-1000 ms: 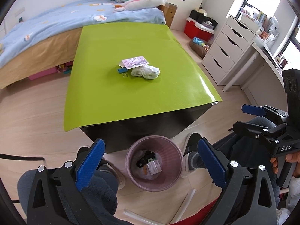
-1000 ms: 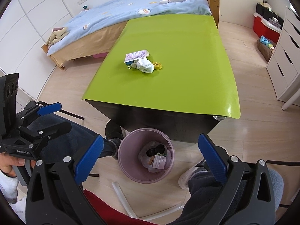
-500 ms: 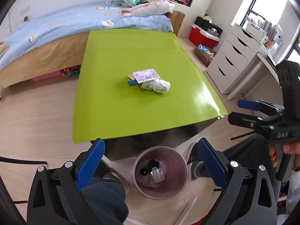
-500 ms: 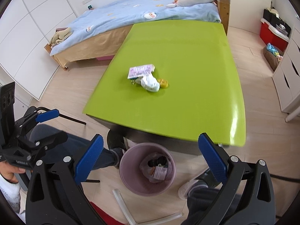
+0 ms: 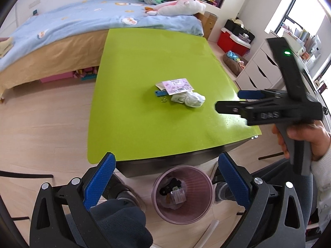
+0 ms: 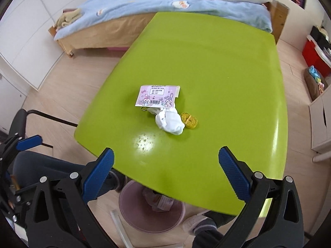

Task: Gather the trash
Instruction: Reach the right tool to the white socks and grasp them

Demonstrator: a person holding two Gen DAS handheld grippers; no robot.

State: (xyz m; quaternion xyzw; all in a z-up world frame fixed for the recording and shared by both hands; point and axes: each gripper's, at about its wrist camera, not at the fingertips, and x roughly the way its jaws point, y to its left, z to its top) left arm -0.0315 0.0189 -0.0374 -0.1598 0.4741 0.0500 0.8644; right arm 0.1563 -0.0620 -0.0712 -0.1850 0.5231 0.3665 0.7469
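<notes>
On the green table (image 6: 217, 66) lie a pink printed card (image 6: 157, 95), a crumpled white wad (image 6: 170, 120), a small yellow round piece (image 6: 189, 120) and a blue binder clip (image 5: 161, 92). The card (image 5: 178, 86) and wad (image 5: 188, 99) also show in the left wrist view. A pink trash bin (image 5: 182, 192) with trash inside stands on the floor at the table's near edge; the table partly hides the bin (image 6: 152, 210) in the right wrist view. My left gripper (image 5: 166, 178) is open above the bin. My right gripper (image 6: 165, 174) is open and empty over the table's near edge.
A bed (image 5: 86, 26) with a blue cover and plush toys stands behind the table. White drawers (image 5: 260, 66) and a red box (image 5: 229, 39) are at the right. The person's legs and shoes (image 5: 124, 198) flank the bin. A clear tube (image 6: 122, 227) lies on the floor.
Both grippers have risen and moved forward toward the table. The right gripper now reaches over the table's near edge, closer to the trash pile. Both stay open.
</notes>
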